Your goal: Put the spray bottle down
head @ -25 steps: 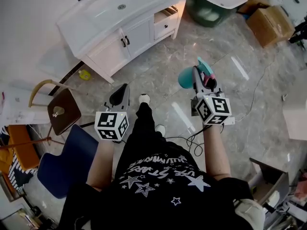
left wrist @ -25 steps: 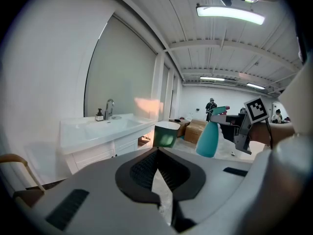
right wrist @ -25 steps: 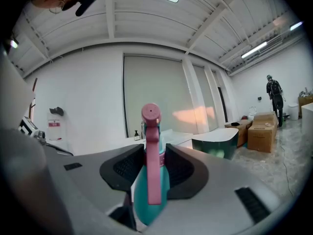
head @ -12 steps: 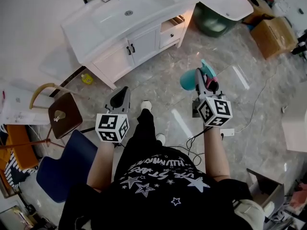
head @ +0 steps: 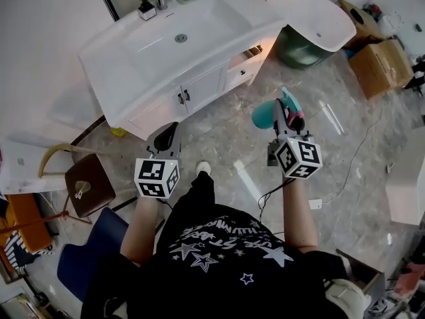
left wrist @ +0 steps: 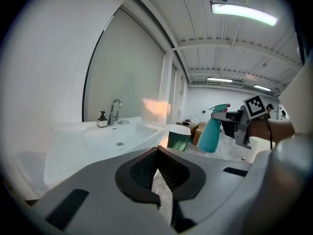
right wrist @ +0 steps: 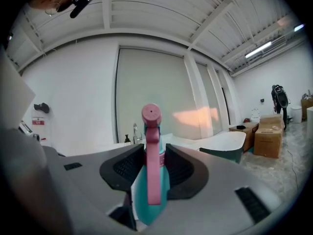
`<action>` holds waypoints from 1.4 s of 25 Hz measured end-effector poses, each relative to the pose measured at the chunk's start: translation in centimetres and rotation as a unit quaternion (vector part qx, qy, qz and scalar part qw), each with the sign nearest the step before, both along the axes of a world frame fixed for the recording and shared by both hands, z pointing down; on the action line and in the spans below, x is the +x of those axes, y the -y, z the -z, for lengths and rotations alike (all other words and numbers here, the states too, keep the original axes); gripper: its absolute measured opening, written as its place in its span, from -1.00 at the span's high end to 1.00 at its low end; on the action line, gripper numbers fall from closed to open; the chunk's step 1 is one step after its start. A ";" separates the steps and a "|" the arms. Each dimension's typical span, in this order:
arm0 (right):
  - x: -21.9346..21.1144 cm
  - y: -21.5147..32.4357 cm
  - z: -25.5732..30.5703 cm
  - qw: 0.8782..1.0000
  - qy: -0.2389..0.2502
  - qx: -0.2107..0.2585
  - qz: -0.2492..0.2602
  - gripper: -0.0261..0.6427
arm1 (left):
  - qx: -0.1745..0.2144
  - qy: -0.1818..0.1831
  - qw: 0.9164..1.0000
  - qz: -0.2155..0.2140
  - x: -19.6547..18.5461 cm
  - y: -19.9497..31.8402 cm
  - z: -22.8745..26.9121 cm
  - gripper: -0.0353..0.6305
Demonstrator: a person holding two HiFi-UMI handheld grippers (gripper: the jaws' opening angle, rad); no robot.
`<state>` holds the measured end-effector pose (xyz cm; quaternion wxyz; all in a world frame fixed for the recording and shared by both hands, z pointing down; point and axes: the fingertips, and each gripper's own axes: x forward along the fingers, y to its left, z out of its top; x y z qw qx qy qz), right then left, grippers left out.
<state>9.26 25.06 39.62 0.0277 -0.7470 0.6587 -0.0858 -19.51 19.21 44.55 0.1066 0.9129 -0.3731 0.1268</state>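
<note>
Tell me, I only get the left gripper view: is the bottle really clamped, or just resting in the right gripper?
Observer: Clamped. In the right gripper view, the right gripper has its fingers pressed on both sides of the bottle, below its pink head.
Operator: What is underneath it?
Observer: The head view shows only bare floor below it. It hangs in front of the sink cabinet, not over the sink.
Operator: Anything sticking out of that cabinet?
Observer: Yes, the head view shows a drawer pulled partly out on the side nearest the bottle.
</note>
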 end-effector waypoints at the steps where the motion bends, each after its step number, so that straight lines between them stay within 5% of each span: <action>1: 0.3 1.7 0.3 1.000 -0.001 0.002 -0.003 0.49 | 0.001 0.003 1.000 -0.003 0.2 1.7 -0.1 0.85; 10: 1.8 13.6 2.5 0.999 -0.008 0.011 -0.031 0.49 | 0.012 0.005 1.000 -0.014 0.9 15.0 1.1 0.85; 20: 3.1 20.8 3.0 0.999 -0.014 0.020 -0.028 0.49 | 0.000 -0.007 1.000 0.006 1.5 21.1 0.7 0.85; 35: 14.5 39.1 0.6 1.000 0.006 0.012 0.023 0.49 | -0.016 0.019 0.997 0.073 9.9 33.7 -0.9 0.85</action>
